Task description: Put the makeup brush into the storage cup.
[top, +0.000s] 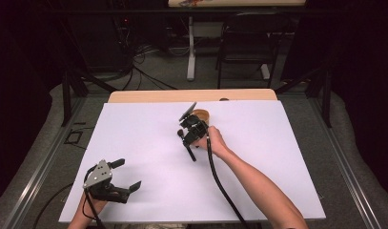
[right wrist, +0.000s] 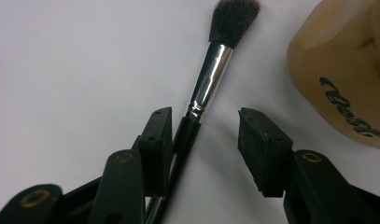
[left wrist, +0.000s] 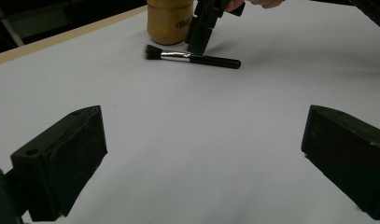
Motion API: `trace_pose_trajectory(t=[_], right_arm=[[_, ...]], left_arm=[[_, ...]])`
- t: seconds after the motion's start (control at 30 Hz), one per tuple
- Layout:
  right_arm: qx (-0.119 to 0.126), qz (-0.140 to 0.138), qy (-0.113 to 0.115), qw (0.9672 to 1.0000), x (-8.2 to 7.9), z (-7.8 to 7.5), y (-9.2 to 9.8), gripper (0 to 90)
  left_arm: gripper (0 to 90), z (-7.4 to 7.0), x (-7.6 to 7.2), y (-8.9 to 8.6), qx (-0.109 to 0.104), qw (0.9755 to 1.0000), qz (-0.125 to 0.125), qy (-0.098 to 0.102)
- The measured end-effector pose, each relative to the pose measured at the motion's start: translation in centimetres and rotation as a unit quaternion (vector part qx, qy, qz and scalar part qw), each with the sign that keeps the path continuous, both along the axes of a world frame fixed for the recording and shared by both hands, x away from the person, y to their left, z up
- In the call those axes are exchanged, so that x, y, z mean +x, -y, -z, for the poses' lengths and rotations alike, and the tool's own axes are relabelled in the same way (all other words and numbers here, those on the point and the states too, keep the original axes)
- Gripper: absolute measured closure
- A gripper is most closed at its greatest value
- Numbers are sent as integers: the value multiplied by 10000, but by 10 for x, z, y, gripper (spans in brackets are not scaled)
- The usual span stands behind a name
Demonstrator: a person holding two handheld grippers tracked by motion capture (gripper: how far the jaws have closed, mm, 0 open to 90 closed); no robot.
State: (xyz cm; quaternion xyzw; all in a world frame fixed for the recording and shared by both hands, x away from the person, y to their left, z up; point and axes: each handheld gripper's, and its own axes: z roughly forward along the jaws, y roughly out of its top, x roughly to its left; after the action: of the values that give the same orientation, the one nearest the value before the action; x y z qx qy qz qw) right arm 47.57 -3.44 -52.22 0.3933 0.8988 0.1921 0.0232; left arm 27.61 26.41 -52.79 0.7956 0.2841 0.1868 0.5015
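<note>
Your right gripper is down on the big white sheet that covers the table, near its far middle. Its 2 black jaws stand on either side of the black-handled makeup brush with a shiny silver collar and dark bristles. In the right gripper view, the brush handle lies right against the left jaw, while the right jaw is apart from it with white sheet showing in the gap. So the jaws are partly open and do not pinch the brush. The brush lies flat on the sheet.

Just beside the brush, on its far side, stands the round tan wooden cup with dark writing on its side. In the left gripper view, the brush's bristles point toward the cup's left side, and your right gripper comes down onto the handle.

Your left gripper is at the near left corner of the sheet, well apart from the brush. Its 2 jaws are wide open and hold nothing. They point across the sheet toward the brush and cup.
</note>
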Motion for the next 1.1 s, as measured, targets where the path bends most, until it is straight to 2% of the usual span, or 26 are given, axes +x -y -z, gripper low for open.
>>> trace_pose_trajectory(t=[0.4, 0.43, 0.5, 0.53, 0.67, 0.77, 0.8, 1.1], right_arm=[[-82, 69, -49, 9999, -3, 3, -5, 649], [-139, 39, -68, 9999, -3, 2, -5, 657], [-169, 157, -153, 9996, -4, 2, -8, 659], [-156, 104, -85, 9998, -4, 4, -8, 661], [-227, 96, -100, 9996, -5, 6, -11, 687], [-436, 40, -217, 9988, -4, 5, -13, 686], [-340, 87, -143, 9993, -5, 7, -14, 686], [-539, 142, -176, 9983, -6, 7, -17, 702]], left_arm=[[1, 0, 0, 0, 1, 10000, -6, 0], [1, 0, 0, 0, 7, 10000, -5, 1], [1, 0, 0, 0, 3, 10000, -5, 3], [1, 0, 0, 0, 1, 10000, -3, 2], [1, 0, 0, 0, 4, 10000, 1, 3], [1, 0, 0, 0, 8, 10000, 2, 3], [1, 0, 0, 0, 6, 10000, 3, 2], [1, 0, 0, 0, 10, 10000, 3, 17]])
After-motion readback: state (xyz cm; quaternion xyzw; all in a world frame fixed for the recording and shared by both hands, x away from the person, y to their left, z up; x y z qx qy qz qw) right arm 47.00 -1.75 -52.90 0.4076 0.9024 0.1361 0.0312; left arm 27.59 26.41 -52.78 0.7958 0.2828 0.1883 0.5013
